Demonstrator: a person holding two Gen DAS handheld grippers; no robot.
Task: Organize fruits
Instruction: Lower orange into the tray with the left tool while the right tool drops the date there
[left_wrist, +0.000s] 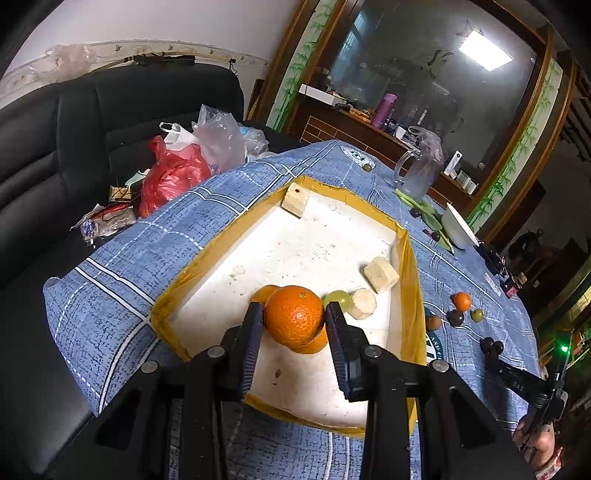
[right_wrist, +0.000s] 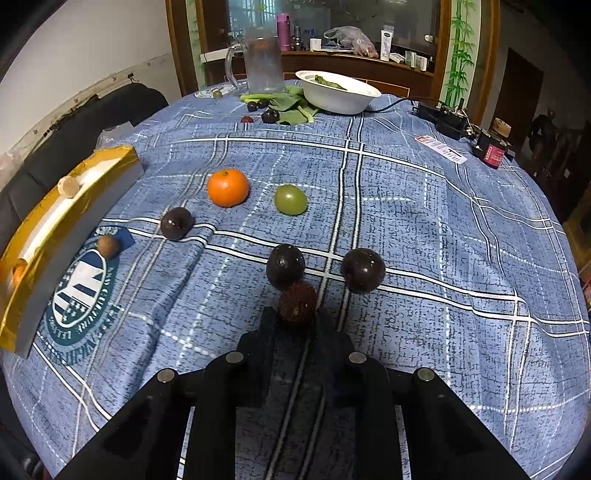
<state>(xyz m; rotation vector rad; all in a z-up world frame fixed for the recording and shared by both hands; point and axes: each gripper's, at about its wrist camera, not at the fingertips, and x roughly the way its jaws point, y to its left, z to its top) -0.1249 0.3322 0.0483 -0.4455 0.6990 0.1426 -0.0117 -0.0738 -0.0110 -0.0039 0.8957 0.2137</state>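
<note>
My left gripper (left_wrist: 294, 314) is shut on an orange mandarin (left_wrist: 293, 314) and holds it over the white tray with yellow rim (left_wrist: 218, 245). Beneath it lie other mandarins (left_wrist: 314, 345) and a green grape (left_wrist: 338, 300). My right gripper (right_wrist: 295, 317) is shut on a dark red fruit (right_wrist: 297, 301), low over the blue checked tablecloth (right_wrist: 424, 240). Just ahead of it lie two dark plums (right_wrist: 285, 266) (right_wrist: 363, 270). Farther off are a mandarin (right_wrist: 228, 187), a green grape (right_wrist: 290, 199), another dark plum (right_wrist: 176, 223) and a brown fruit (right_wrist: 108, 246).
Wooden blocks (left_wrist: 381, 274) lie in the tray. At the table's far side stand a white bowl (right_wrist: 338, 91), a clear jug (right_wrist: 263, 66), greens and small dark fruits (right_wrist: 269, 115). A black sofa with plastic bags (left_wrist: 173, 170) is left of the table. Electronics (right_wrist: 448, 118) sit at the right.
</note>
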